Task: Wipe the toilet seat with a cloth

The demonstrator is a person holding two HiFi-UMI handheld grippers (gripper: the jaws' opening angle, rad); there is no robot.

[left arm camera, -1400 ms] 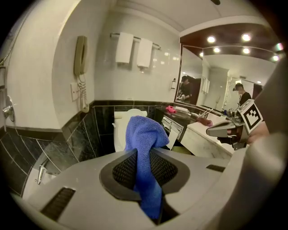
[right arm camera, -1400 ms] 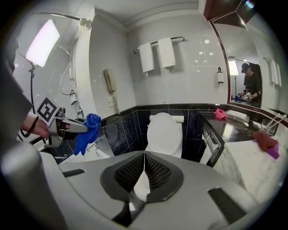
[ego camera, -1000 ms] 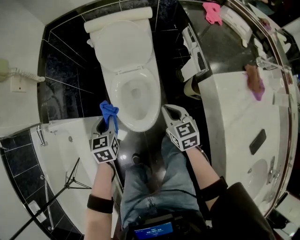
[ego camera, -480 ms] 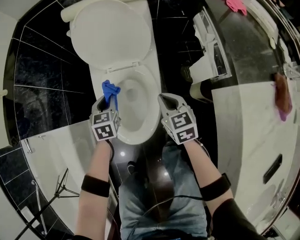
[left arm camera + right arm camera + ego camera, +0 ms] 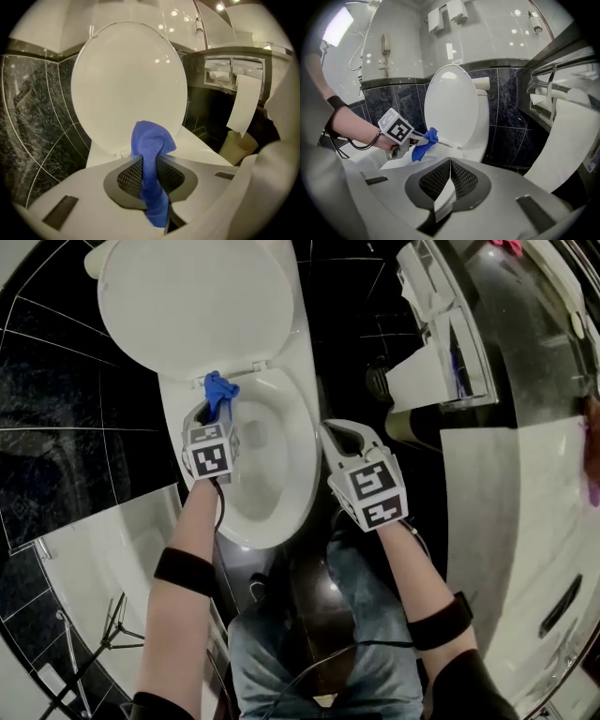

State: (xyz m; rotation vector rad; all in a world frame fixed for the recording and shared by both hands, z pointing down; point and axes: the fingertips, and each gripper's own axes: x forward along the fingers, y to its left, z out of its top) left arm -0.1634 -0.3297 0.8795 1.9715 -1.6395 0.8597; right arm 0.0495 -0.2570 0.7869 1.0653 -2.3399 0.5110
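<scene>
The white toilet has its lid (image 5: 197,301) raised and its seat (image 5: 300,460) down over the bowl. My left gripper (image 5: 214,409) is shut on a blue cloth (image 5: 220,390), and the cloth's tip sits at the back left of the seat, just below the hinge. In the left gripper view the cloth (image 5: 151,140) bunches up out of the left gripper (image 5: 149,161) in front of the lid (image 5: 126,79). My right gripper (image 5: 342,442) hangs beside the seat's right edge, shut, with no cloth in it. The right gripper view shows the right gripper (image 5: 450,164) pointing at the lid (image 5: 450,103) and the cloth (image 5: 424,146).
A toilet-paper holder (image 5: 441,352) with a hanging sheet (image 5: 412,381) is on the right, with a small bin (image 5: 403,427) under it. A marble counter (image 5: 506,512) runs along the right. A tripod (image 5: 84,652) stands at lower left. The person's jeans (image 5: 309,643) are below.
Both grippers have come down and forward over the toilet. The left one carried the blue cloth from the bowl's front left to the back of the seat. The right moved less.
</scene>
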